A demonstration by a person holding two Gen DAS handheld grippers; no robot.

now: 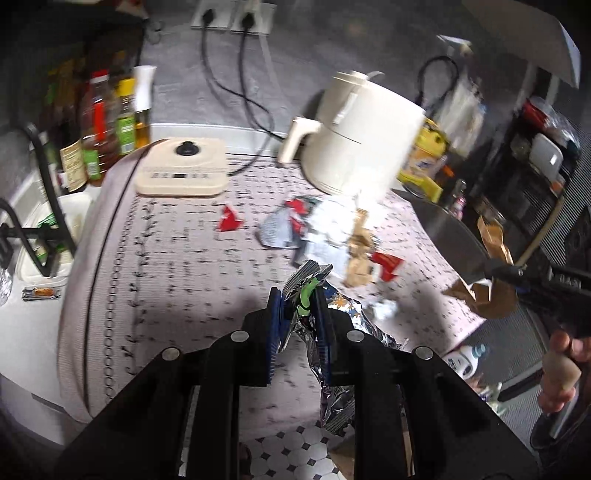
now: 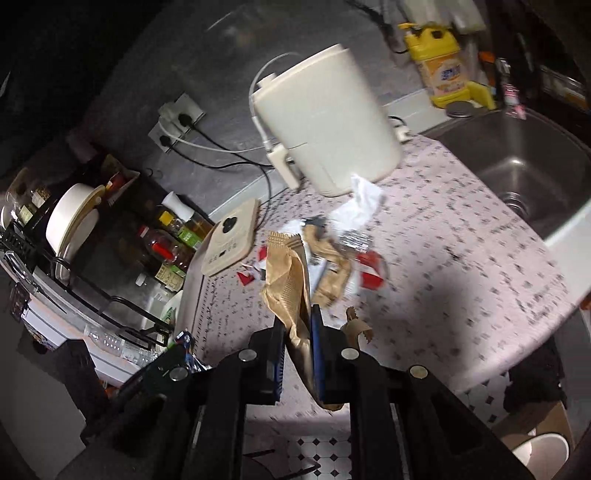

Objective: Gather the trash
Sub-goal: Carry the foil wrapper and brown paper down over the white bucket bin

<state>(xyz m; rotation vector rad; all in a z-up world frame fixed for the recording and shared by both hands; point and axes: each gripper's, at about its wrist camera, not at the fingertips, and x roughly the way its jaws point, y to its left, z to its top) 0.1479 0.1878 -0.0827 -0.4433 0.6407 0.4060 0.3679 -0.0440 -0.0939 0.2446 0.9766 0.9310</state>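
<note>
A crumpled silver foil wrapper (image 1: 314, 321) is clamped between the blue pads of the left gripper (image 1: 298, 306), its shiny tail hanging down past the right finger, above the counter's edge. A brown paper snack bag (image 2: 291, 291) is pinched in the right gripper (image 2: 298, 321), standing up beyond the fingertips and drooping below the pads. In the left wrist view the right gripper shows far to the right with that brown bag, held by a hand (image 1: 561, 365).

Ahead of both grippers, more trash lies in a loose pile (image 1: 325, 236) on the patterned mat of the counter (image 1: 177, 258): silver and white wrappers, brown paper pieces and red scraps (image 1: 229, 219). A small brown torn piece (image 2: 356, 325) lies just beyond the right gripper's right finger.

Behind the pile stands a cream air fryer (image 1: 358, 133) with its handle toward the left gripper. To the left of it sits a flat cream appliance with a black knob (image 1: 183, 168), and further left a cluster of sauce bottles (image 1: 107, 125). Right of the right gripper, a steel sink (image 2: 517, 162) is set into the counter, with a yellow detergent bottle (image 2: 441, 62) behind it. Black cords run from wall sockets (image 1: 232, 16)
</note>
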